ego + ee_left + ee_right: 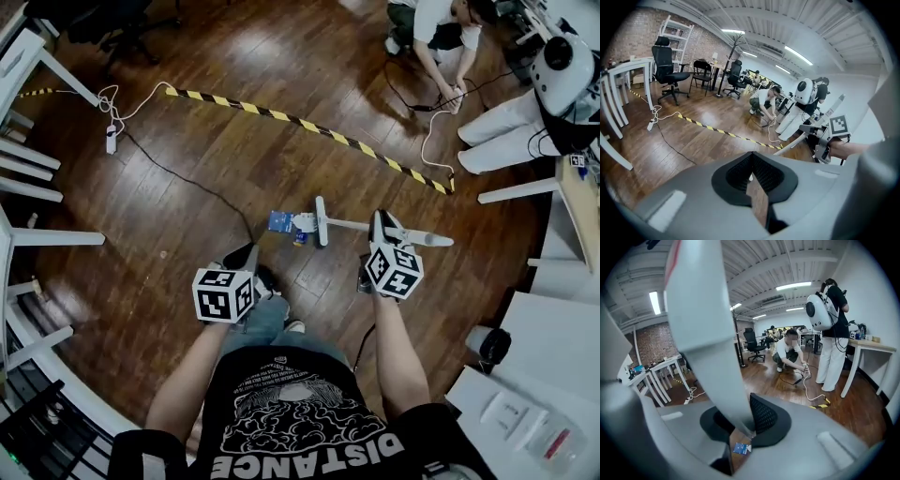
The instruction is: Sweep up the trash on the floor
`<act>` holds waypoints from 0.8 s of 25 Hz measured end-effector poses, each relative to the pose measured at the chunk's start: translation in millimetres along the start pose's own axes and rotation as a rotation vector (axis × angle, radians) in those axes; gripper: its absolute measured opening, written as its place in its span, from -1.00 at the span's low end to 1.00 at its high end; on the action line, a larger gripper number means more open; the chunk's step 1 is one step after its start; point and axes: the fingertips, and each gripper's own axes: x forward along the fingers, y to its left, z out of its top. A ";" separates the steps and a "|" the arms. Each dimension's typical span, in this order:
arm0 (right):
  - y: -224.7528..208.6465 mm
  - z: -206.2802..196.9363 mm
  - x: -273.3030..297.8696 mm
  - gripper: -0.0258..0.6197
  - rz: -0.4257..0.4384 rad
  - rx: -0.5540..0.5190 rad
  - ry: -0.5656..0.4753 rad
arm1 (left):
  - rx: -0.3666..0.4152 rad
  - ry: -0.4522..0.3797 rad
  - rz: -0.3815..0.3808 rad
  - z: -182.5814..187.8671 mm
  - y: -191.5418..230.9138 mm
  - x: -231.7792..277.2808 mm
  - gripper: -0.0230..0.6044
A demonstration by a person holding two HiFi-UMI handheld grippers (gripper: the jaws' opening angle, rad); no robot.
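The right gripper (pixel 380 228) is clamped on the handle of a white long-handled broom (pixel 361 226). The broom's head rests on the dark wooden plank floor (pixel 187 234). A blue rectangular wrapper (pixel 280 221) lies flat just beside that head, towards the floor's middle, on the person's side of a yellow-and-black striped tape strip (pixel 309 127). The left gripper (pixel 247 257) hangs nearby, with its jaws narrowly apart and only floor between them.

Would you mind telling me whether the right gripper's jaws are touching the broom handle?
Touching. The right gripper view shows the broom handle passing between the jaws of the right gripper, which close against its sides.
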 end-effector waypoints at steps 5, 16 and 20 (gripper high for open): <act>1.5 11.0 -61.7 -0.80 0.049 0.000 -0.076 | 0.043 -0.058 -0.004 -1.2 -41.8 -15.4 -0.91; 40.5 30.0 -200.1 -0.80 0.233 -0.121 -0.196 | 0.154 -0.163 -0.008 -18.7 -130.5 -71.7 -0.91; 50.4 18.4 -245.6 -0.80 0.268 -0.135 -0.219 | 0.188 -0.197 -0.020 -31.9 -152.3 -100.0 -0.91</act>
